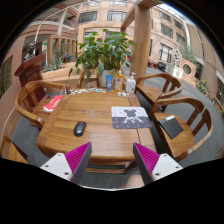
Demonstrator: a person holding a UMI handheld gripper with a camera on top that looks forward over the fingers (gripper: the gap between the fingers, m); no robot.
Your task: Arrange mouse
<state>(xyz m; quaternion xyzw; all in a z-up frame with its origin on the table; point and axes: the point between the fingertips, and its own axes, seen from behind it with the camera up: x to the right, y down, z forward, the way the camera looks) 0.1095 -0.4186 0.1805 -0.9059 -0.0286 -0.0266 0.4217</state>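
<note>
Gripper (109,160) fingers released, nothing held. Small black oval mouse (80,128) lies ahead-left on round wooden table (100,140); long axis seemingly pointing away.

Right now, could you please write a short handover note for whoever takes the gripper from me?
Gripper: open, holding nothing, short of the wooden table.
Mouse: on the table's near left part, ahead of the left finger, untouched.
Mouse pad: lies to the mouse's right, with nothing on it that I can make out.
Done: nothing yet.
Left: reach the mouse, grasp it and arrange it, probably on the pad.
Note: potted plants and bottles stand at the far side.
</note>
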